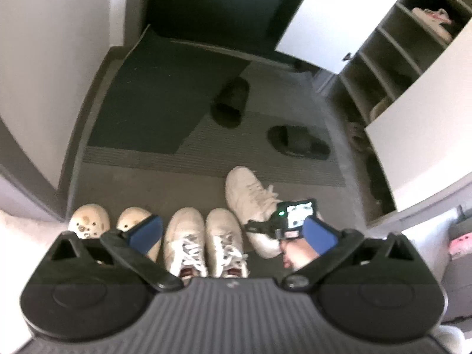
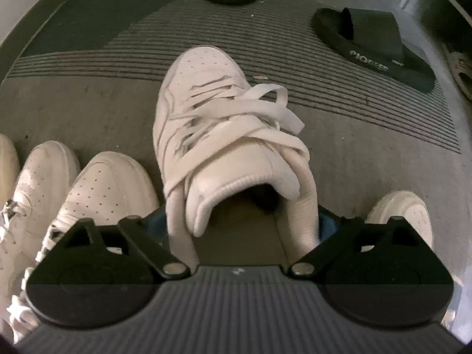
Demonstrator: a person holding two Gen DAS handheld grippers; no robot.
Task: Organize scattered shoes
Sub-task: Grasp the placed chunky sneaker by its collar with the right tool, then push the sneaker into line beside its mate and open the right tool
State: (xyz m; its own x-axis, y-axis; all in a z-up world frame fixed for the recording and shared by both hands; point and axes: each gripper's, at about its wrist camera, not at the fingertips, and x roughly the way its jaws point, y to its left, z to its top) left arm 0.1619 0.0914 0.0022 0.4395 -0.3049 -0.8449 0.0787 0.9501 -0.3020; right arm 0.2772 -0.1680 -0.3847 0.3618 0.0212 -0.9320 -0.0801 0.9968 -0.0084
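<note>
A white lace-up sneaker (image 2: pixel 206 112) fills the right wrist view, toe pointing away. My right gripper (image 2: pixel 240 222) straddles its heel collar, and its blue pads (image 2: pixel 324 224) sit against both sides, so it is shut on the shoe. Seen from the left wrist, that sneaker (image 1: pixel 247 194) lies angled on the floor with the right gripper (image 1: pixel 295 215) at its heel. My left gripper (image 1: pixel 233 231) hangs open and holds nothing above a neat pair of white sneakers (image 1: pixel 203 236). Two cream clogs (image 1: pixel 88 218) stand to their left. Another white sneaker toe (image 2: pixel 398 215) shows at right.
Two black slides (image 1: pixel 231 100) (image 1: pixel 298 141) lie apart on the ribbed grey floor, near a dark doormat (image 1: pixel 165 94). An open shoe cabinet (image 1: pixel 392 59) with shelves stands at the right, white doors ajar. A hand (image 1: pixel 298 253) holds the right gripper.
</note>
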